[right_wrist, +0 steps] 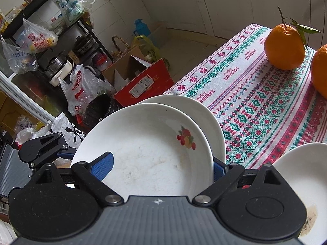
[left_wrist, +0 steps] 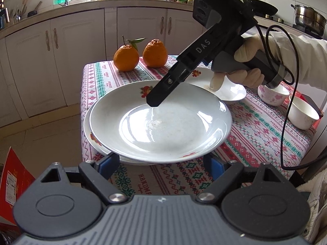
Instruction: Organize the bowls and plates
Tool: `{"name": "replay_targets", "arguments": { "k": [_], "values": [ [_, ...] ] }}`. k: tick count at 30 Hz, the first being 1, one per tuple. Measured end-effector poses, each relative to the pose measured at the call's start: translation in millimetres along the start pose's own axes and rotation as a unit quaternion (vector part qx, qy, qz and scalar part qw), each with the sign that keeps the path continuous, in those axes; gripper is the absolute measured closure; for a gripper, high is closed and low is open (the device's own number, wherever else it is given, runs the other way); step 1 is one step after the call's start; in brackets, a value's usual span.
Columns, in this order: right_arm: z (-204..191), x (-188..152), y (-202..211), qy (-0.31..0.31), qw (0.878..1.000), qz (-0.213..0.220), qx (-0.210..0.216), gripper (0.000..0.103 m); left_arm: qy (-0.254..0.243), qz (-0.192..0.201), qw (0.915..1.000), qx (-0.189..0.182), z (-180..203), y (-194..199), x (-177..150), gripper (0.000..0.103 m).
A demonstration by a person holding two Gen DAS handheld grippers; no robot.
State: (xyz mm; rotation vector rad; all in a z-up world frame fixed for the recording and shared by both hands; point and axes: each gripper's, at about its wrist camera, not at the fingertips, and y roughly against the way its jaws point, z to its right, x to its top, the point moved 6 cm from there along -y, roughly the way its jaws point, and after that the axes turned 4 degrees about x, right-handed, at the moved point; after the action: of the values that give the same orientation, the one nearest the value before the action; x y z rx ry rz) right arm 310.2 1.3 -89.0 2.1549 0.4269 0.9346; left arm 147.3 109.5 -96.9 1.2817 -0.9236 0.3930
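Observation:
A white plate with a fruit print lies tilted on a second white plate at the table's near left corner. My right gripper is open, with the top plate's far rim between its fingers, one finger inside the plate and one outside. My left gripper is open, its blue pads spread just below the stack's near rim. A third plate lies behind. Two small bowls stand at the right.
Two oranges sit at the far edge of the patterned tablecloth. A red box and bags lie on the floor left of the table. Kitchen cabinets stand behind.

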Motion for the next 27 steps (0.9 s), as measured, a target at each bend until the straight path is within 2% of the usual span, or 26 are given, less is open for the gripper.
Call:
{"name": "replay_targets", "arguments": {
  "k": [27],
  "values": [
    [-2,-10,13,-0.009,1.000,0.002,-0.012,0.006,0.018,-0.008,0.9997,0.016,-19,-12,-1,0.014]
  ]
}}
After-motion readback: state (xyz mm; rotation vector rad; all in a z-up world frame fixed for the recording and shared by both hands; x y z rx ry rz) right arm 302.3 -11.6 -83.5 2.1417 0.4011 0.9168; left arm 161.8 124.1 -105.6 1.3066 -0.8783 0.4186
